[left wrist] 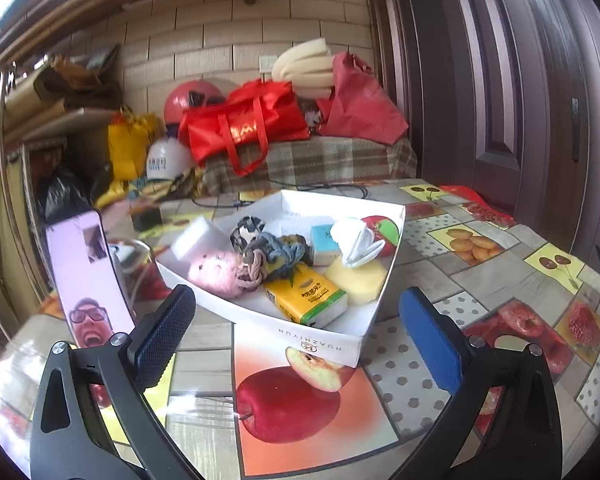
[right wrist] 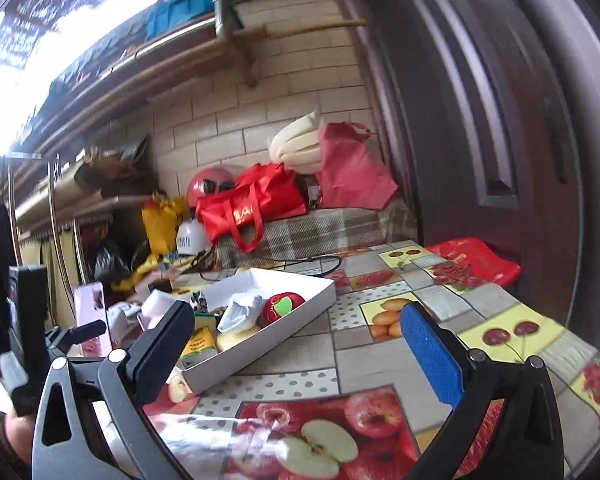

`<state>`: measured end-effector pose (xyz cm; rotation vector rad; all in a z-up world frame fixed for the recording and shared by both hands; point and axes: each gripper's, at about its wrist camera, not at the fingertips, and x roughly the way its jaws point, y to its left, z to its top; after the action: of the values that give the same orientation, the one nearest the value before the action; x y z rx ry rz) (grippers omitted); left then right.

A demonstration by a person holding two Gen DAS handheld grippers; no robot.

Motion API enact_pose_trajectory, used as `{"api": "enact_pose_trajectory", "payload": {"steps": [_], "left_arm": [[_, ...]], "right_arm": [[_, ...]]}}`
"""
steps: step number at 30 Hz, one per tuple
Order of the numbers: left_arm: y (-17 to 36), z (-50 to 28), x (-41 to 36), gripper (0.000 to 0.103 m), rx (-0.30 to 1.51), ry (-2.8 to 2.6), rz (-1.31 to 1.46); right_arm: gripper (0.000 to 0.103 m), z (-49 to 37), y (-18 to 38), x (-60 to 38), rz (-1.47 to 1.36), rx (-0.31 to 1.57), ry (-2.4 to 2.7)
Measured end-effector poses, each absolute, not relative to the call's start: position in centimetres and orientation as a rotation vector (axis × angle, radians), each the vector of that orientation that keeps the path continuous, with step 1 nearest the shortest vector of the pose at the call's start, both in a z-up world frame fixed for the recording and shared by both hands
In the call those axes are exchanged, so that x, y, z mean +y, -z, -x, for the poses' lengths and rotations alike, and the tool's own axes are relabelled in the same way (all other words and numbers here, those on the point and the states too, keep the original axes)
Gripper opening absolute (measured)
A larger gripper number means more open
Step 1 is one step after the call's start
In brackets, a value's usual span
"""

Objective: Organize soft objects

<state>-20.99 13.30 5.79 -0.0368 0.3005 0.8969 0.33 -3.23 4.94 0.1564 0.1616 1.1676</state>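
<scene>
A shallow white cardboard box [left wrist: 308, 322] sits corner-on to the left gripper [left wrist: 296, 334] on a table [left wrist: 500, 280] covered in glossy fruit-print oilcloth. Both the left gripper and the right gripper [right wrist: 296, 354] hang above the cloth with fingers spread wide and nothing between them. The box holds the soft goods: a fuzzy pink plush [left wrist: 220, 270], a white foam block [left wrist: 198, 236], a yellow sponge [left wrist: 358, 280], a yellow tissue pack [left wrist: 306, 300], a crumpled white cloth [left wrist: 354, 242], a knotted blue-grey rope toy [left wrist: 278, 250] and a red-green pouch [left wrist: 382, 230]. Open tablecloth stretches right of the box; a lit phone [left wrist: 88, 276] stands just beside its left edge.
</scene>
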Motion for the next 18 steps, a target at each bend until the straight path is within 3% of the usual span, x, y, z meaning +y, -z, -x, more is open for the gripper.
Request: {"api": "enact_pose_trajectory", "payload": {"steps": [5,18], "left_arm": [[-5.6,20.2,12.0,0.103,0.345,-0.97,0.041],[-5.0,18.8,10.9,0.103,0.423,-0.945,0.042]], "right_arm": [[0.103,-1.2,-4.5,-3.0,-0.083,0.251,-1.096],[0.103,1.2,-4.4,-3.5,-0.004,0.153,-1.037]]}}
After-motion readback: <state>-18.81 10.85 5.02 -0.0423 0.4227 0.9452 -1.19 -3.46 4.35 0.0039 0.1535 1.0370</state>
